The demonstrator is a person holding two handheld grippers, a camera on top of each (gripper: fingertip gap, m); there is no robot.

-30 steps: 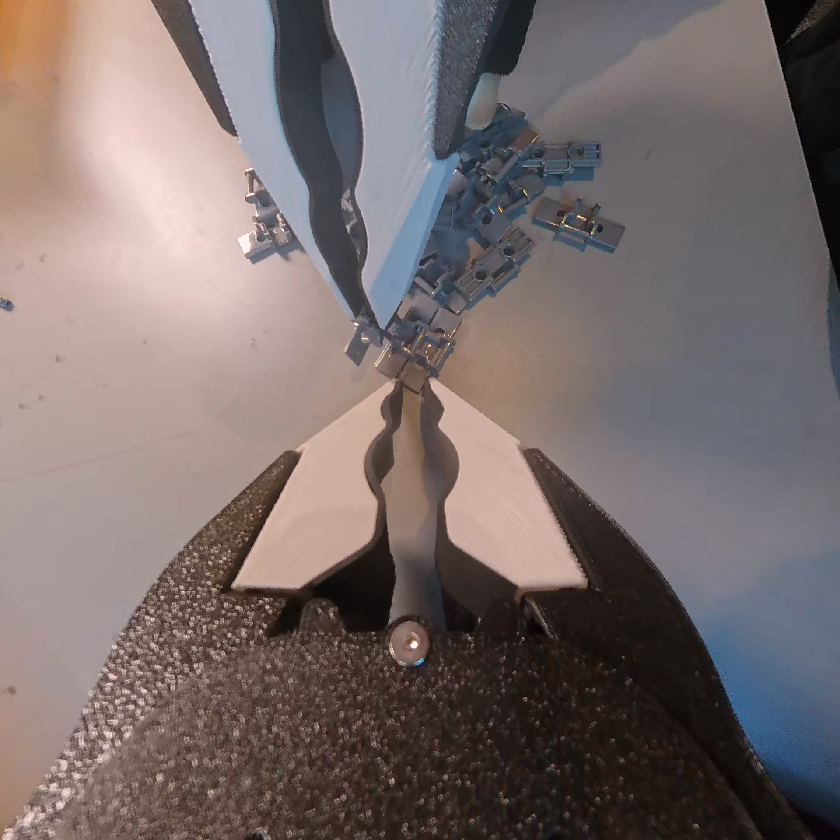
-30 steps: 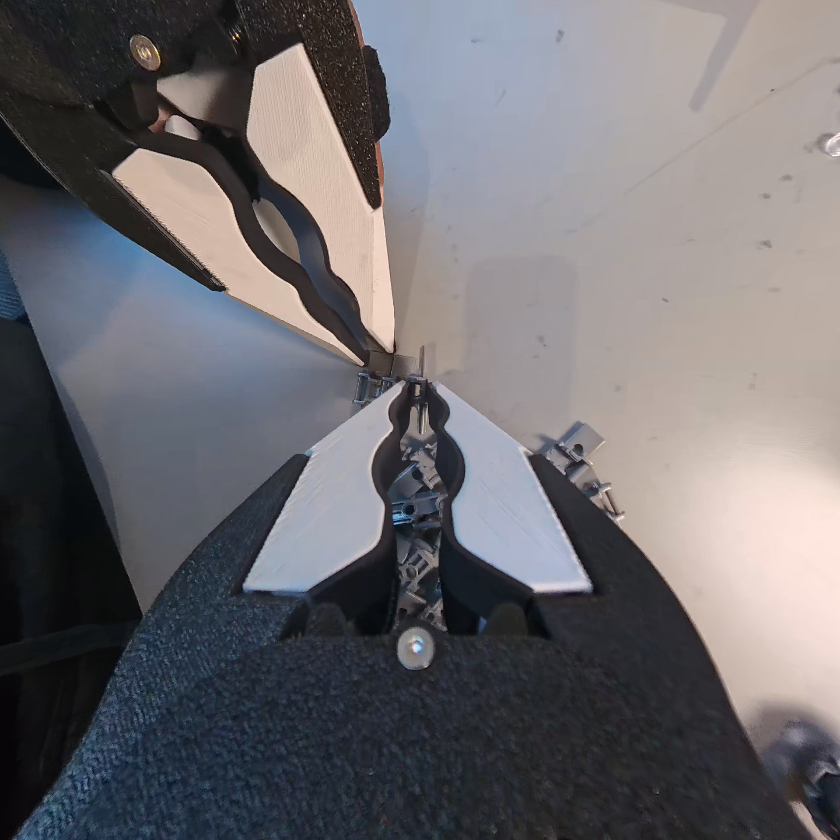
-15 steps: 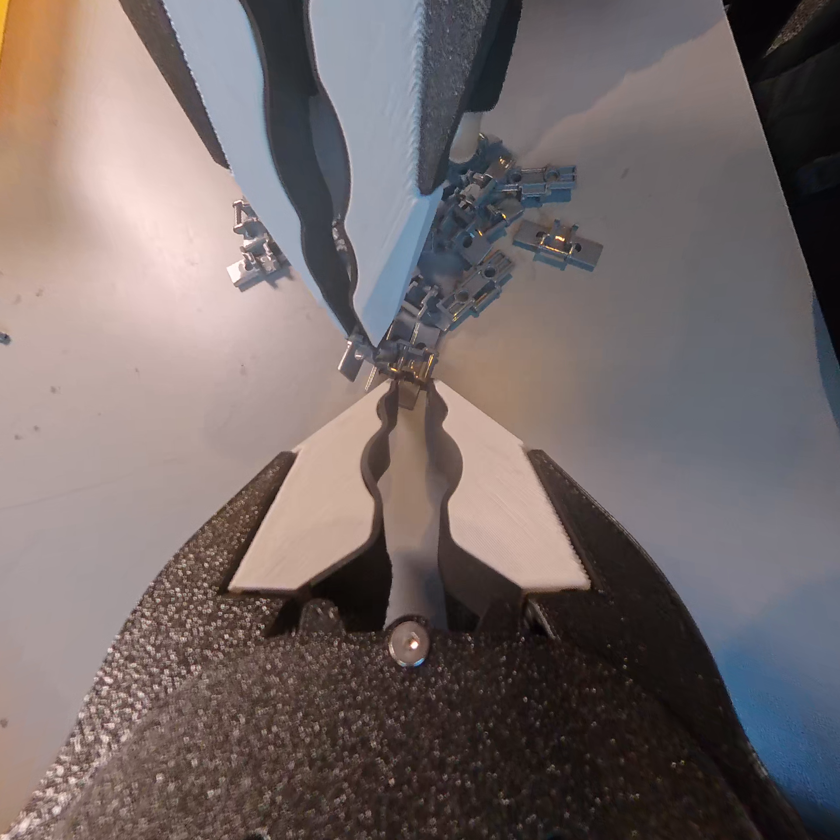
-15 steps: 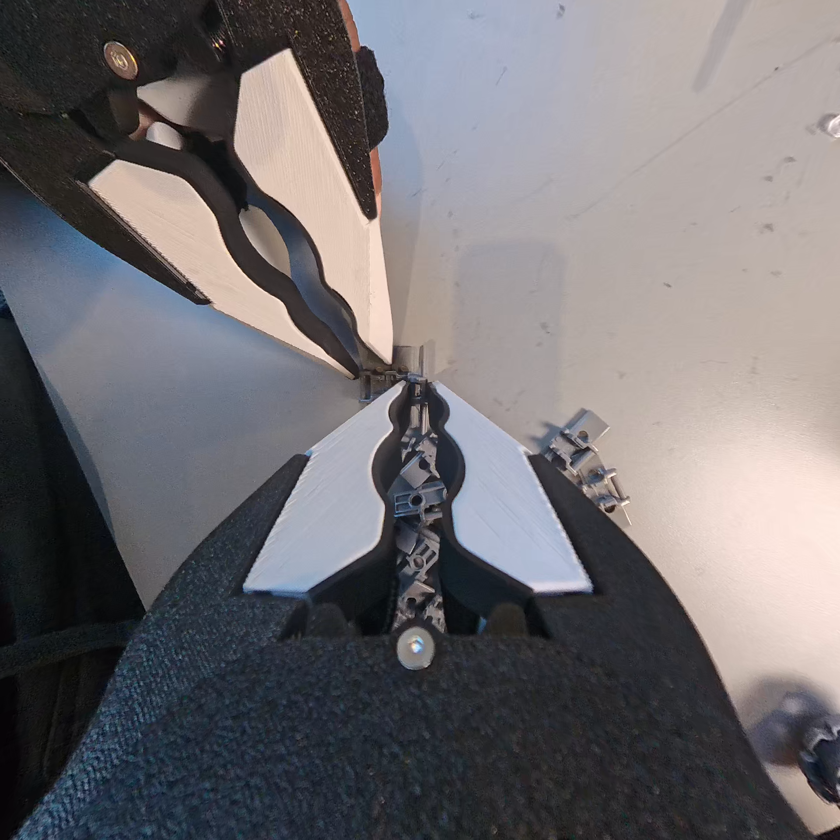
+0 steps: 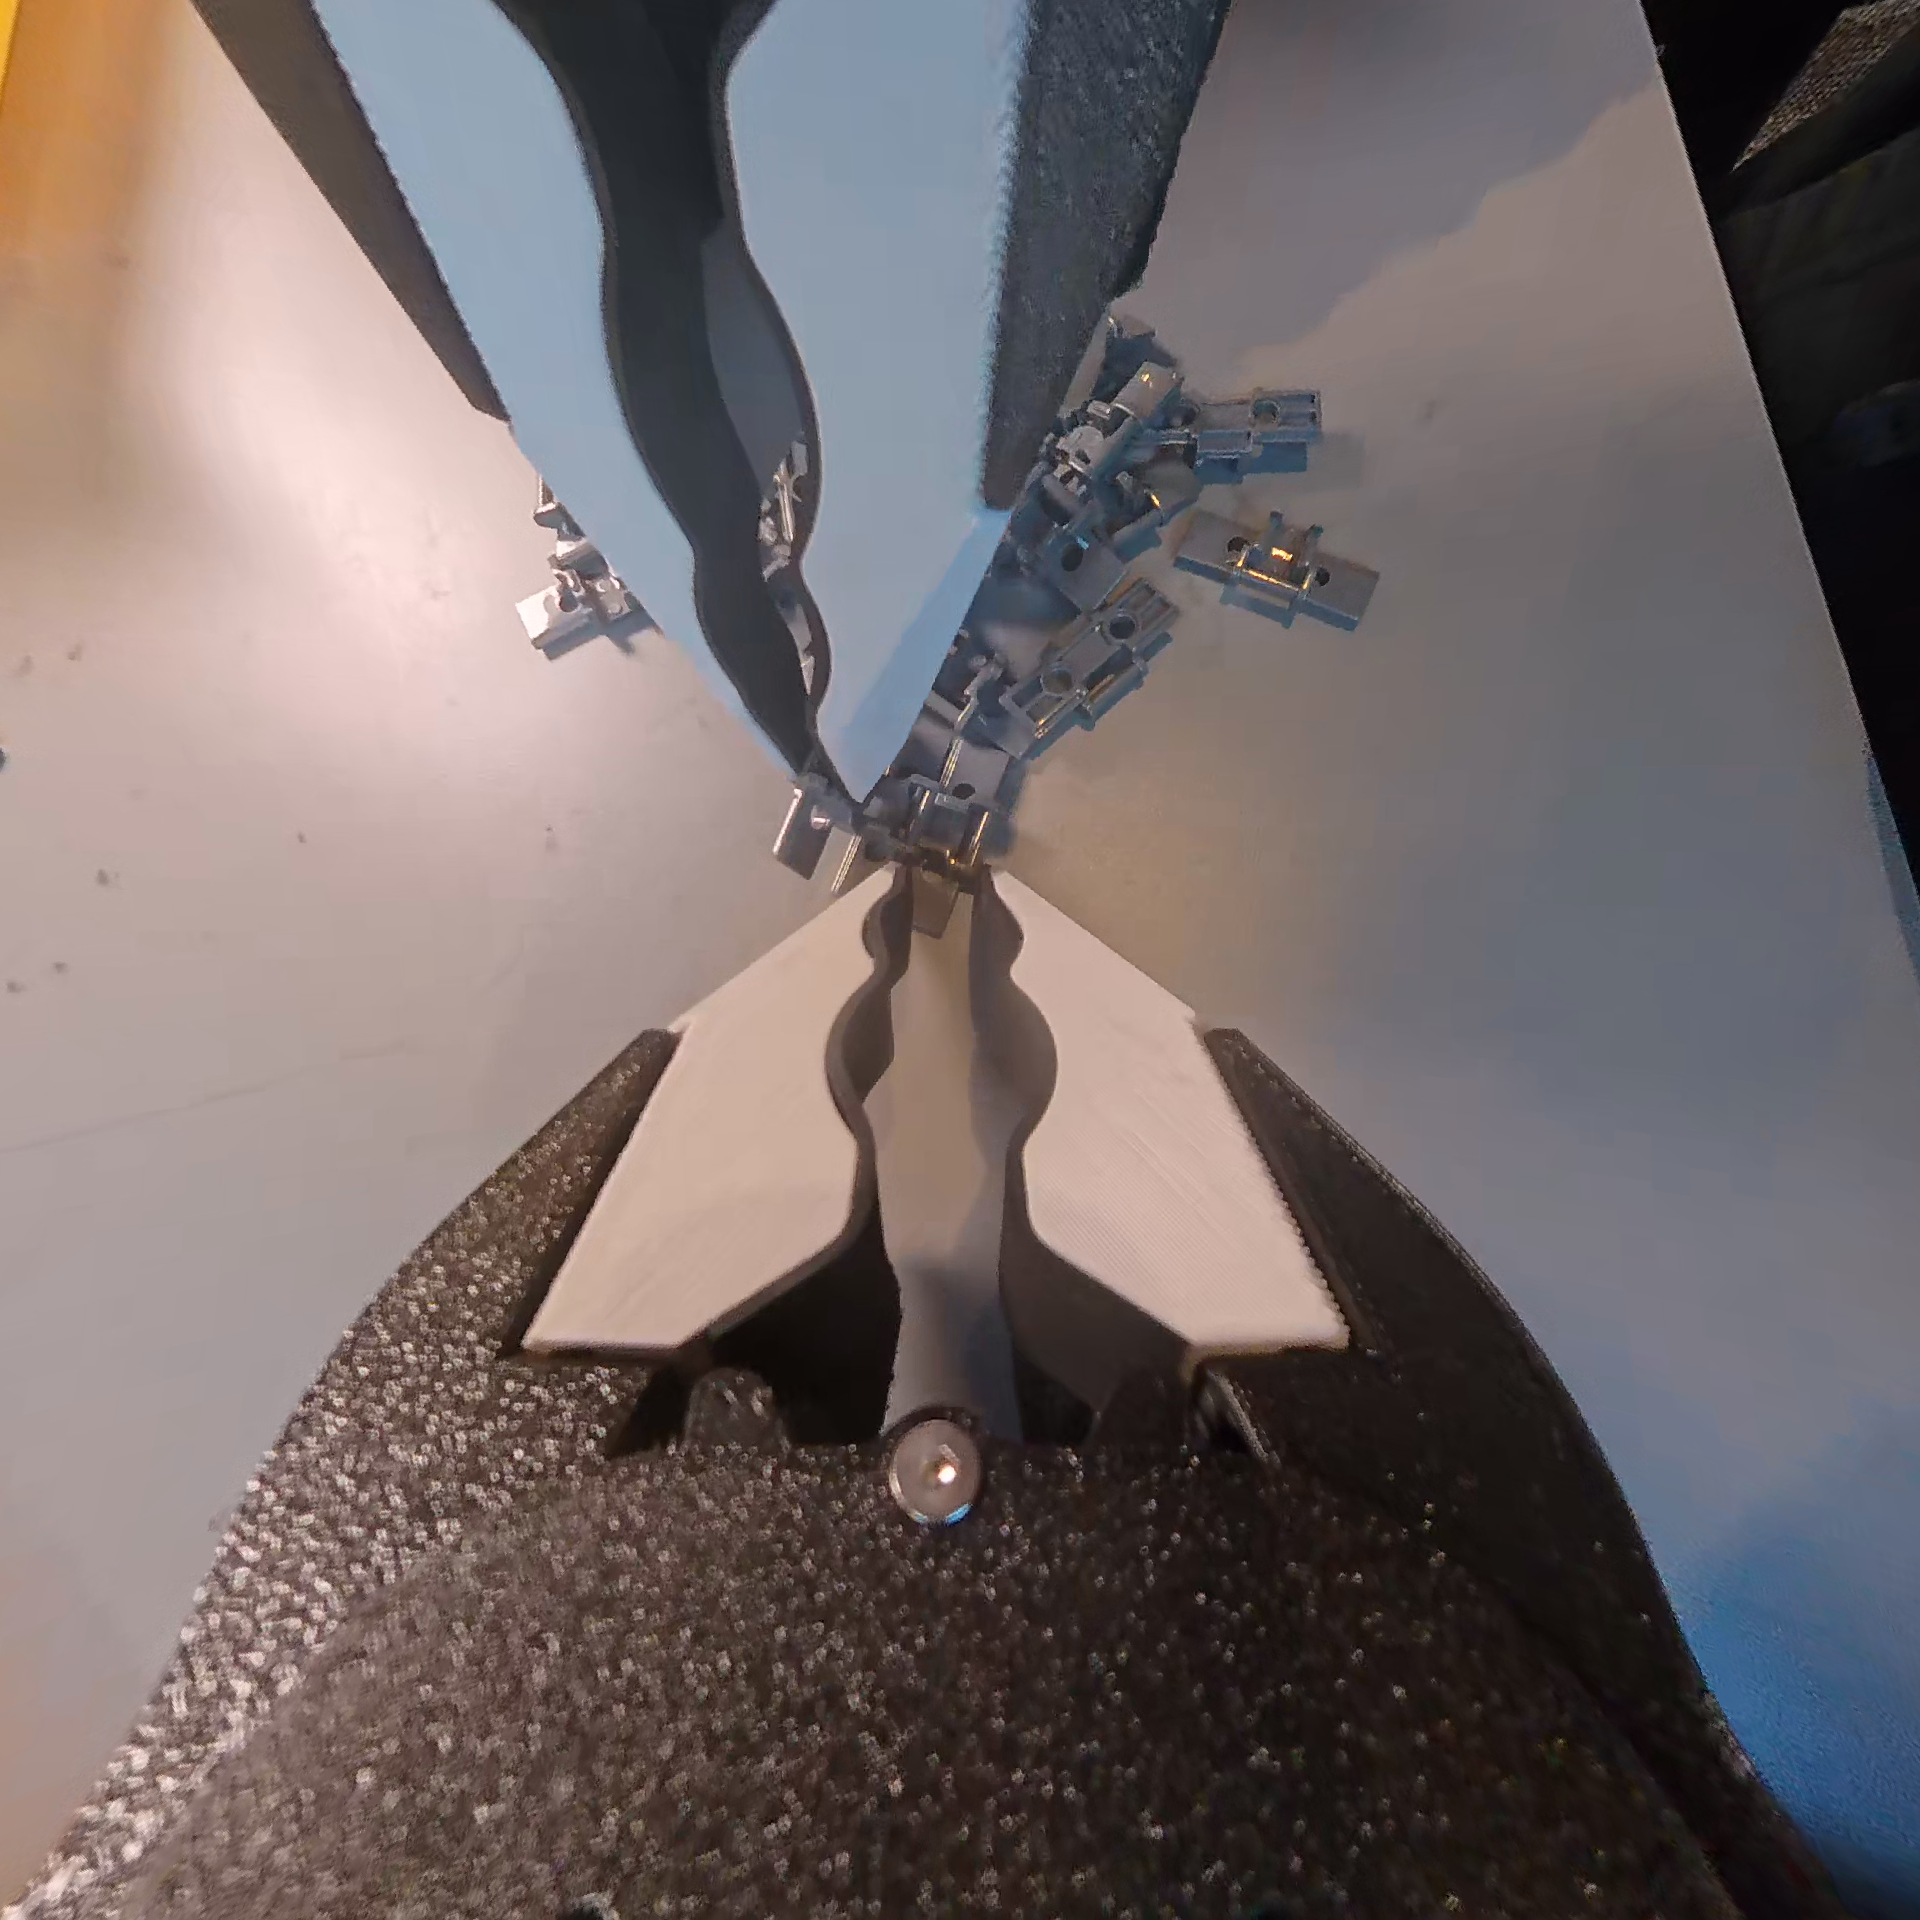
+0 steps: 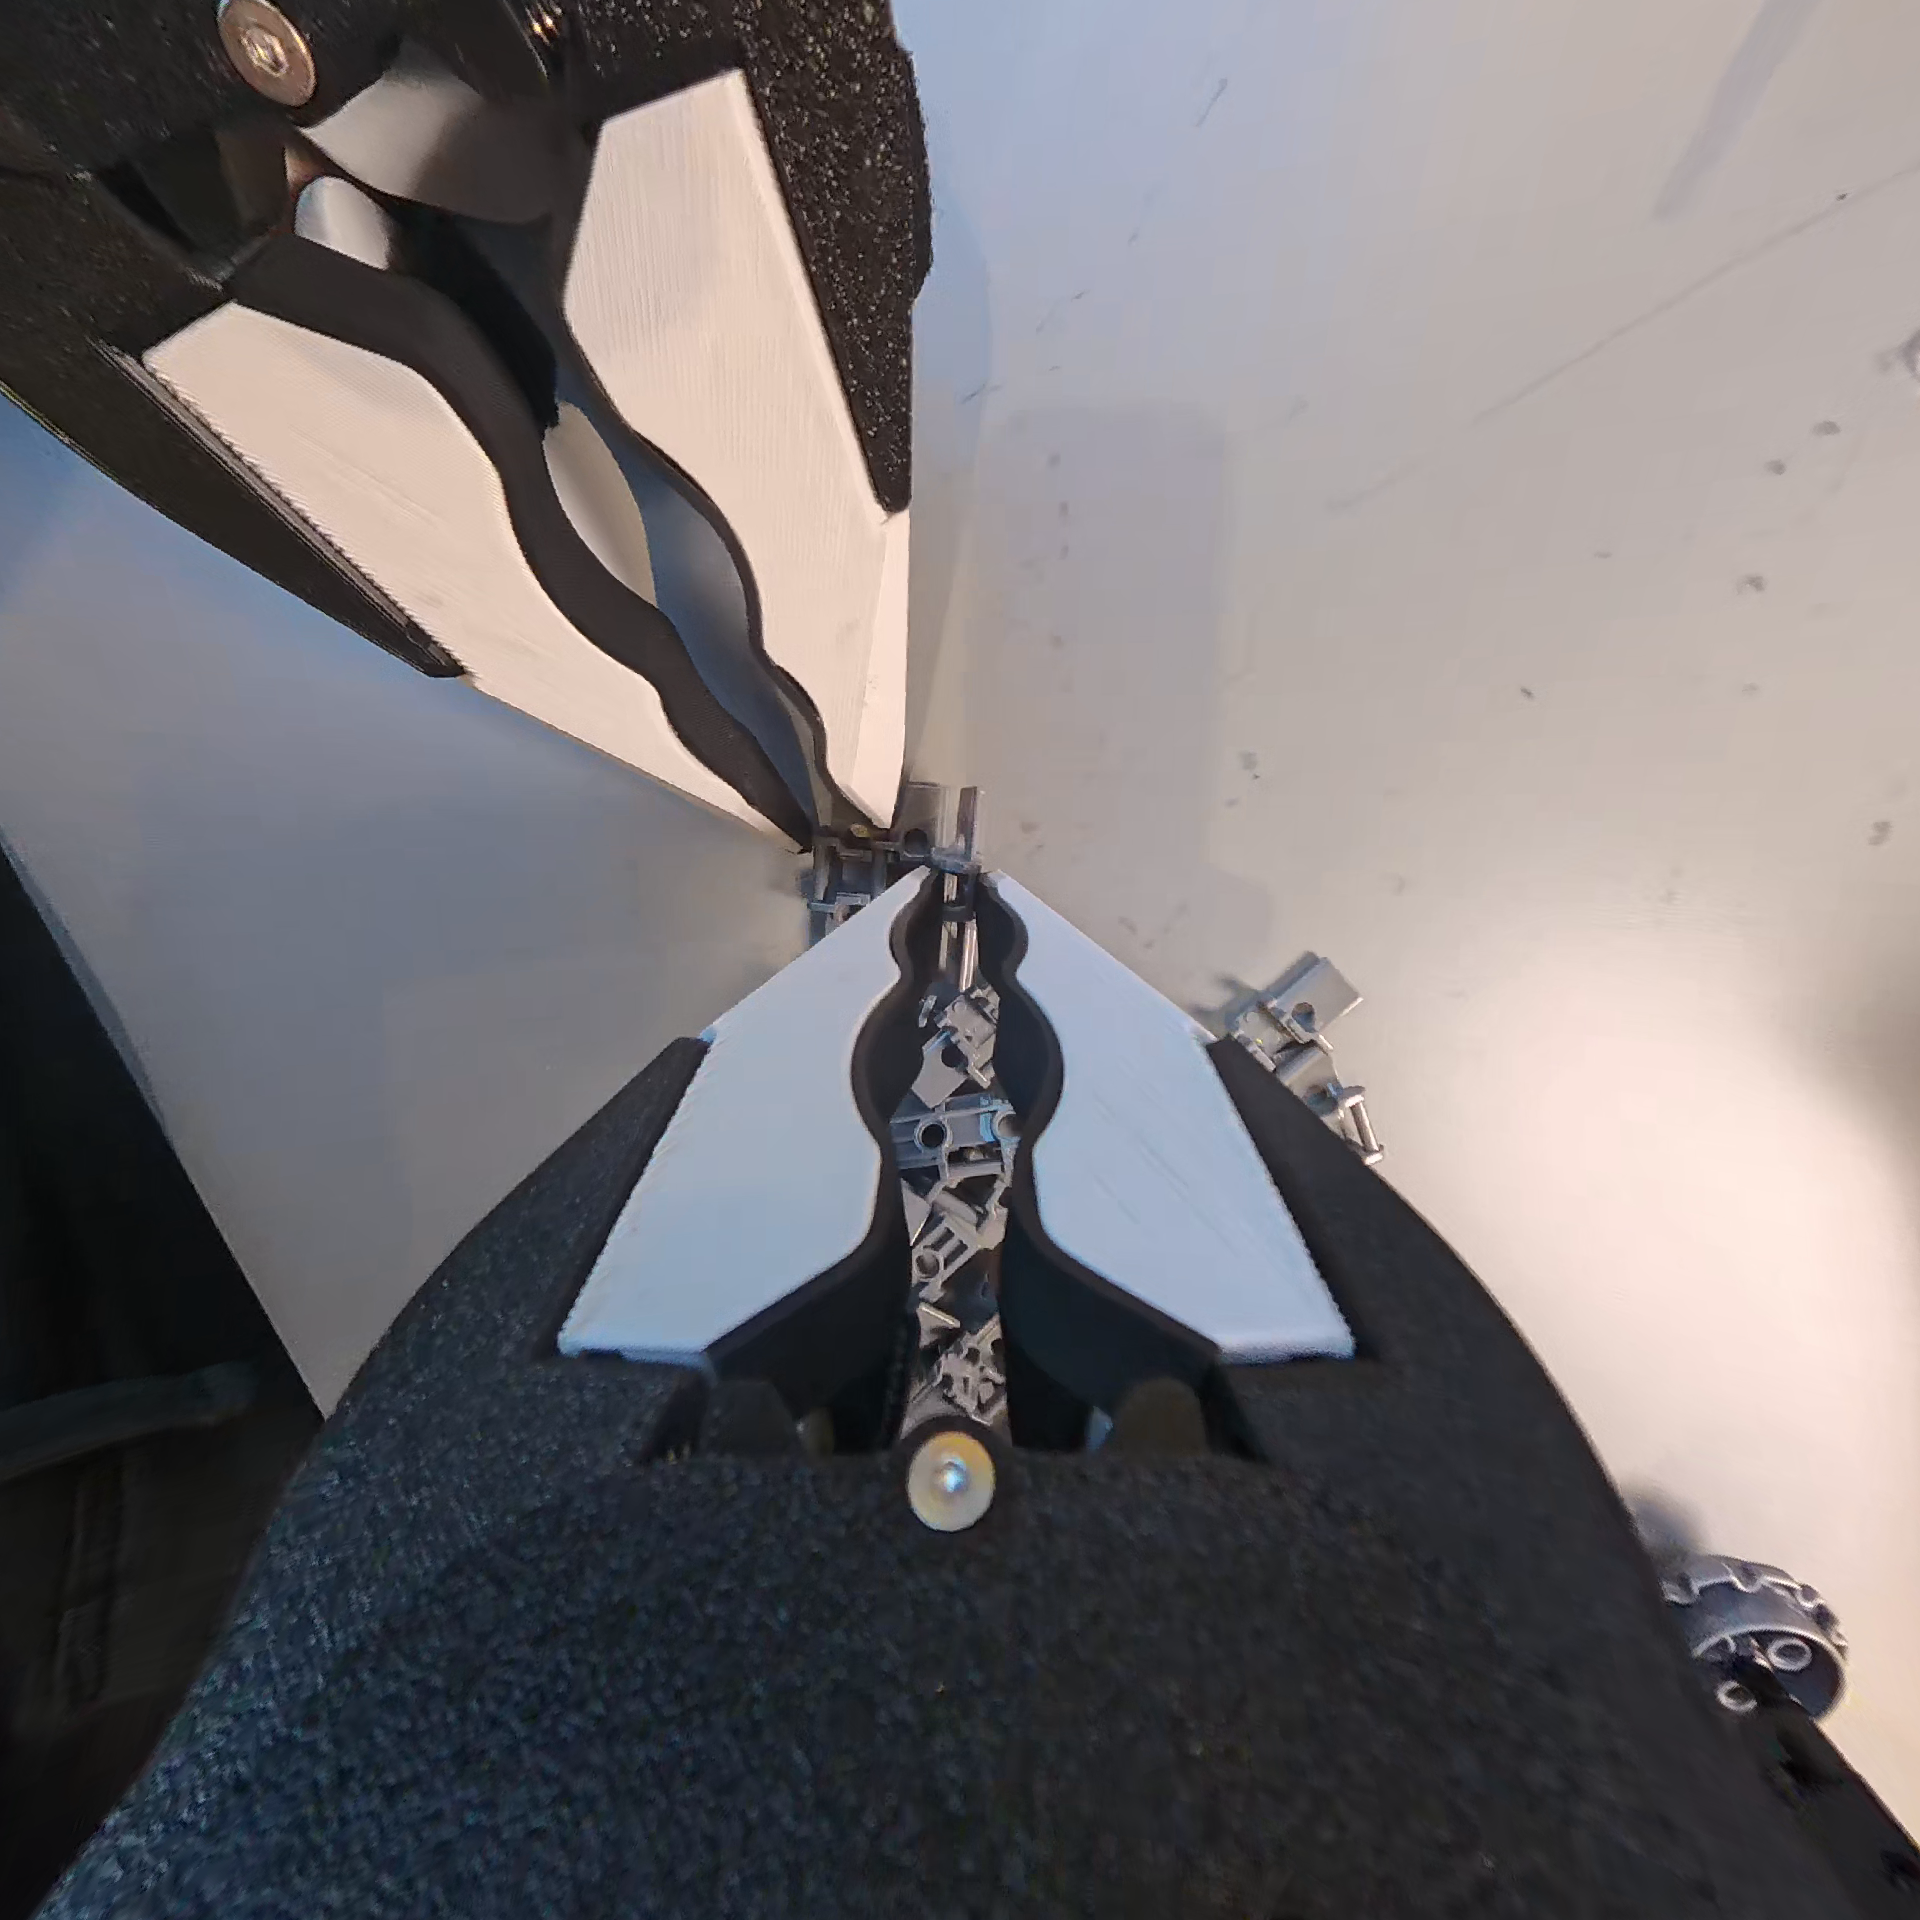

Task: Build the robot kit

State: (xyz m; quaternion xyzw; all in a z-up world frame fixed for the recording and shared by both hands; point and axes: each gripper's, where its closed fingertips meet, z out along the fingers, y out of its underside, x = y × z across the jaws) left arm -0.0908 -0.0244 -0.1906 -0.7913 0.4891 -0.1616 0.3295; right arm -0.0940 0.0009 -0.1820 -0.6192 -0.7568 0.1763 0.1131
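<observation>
Both grippers pinch-closed, tip to tip: left gripper (image 5: 935, 883) and right gripper (image 6: 951, 883) each clamp grey link piece (image 5: 940, 826); loose grey link pile (image 5: 1101, 623) at 1 o'clock, unjoined.

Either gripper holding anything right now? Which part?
Both: left gripper and right gripper each pinch an end of small grey metal pieces, apparently joined, jaws nearly closed.

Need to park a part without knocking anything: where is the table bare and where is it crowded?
Bare table to the picture's left of the left gripper, below the stray link piece. Also bare lower right, under the grey link pile. Crowded where both grippers meet: right gripper tip is there.
</observation>
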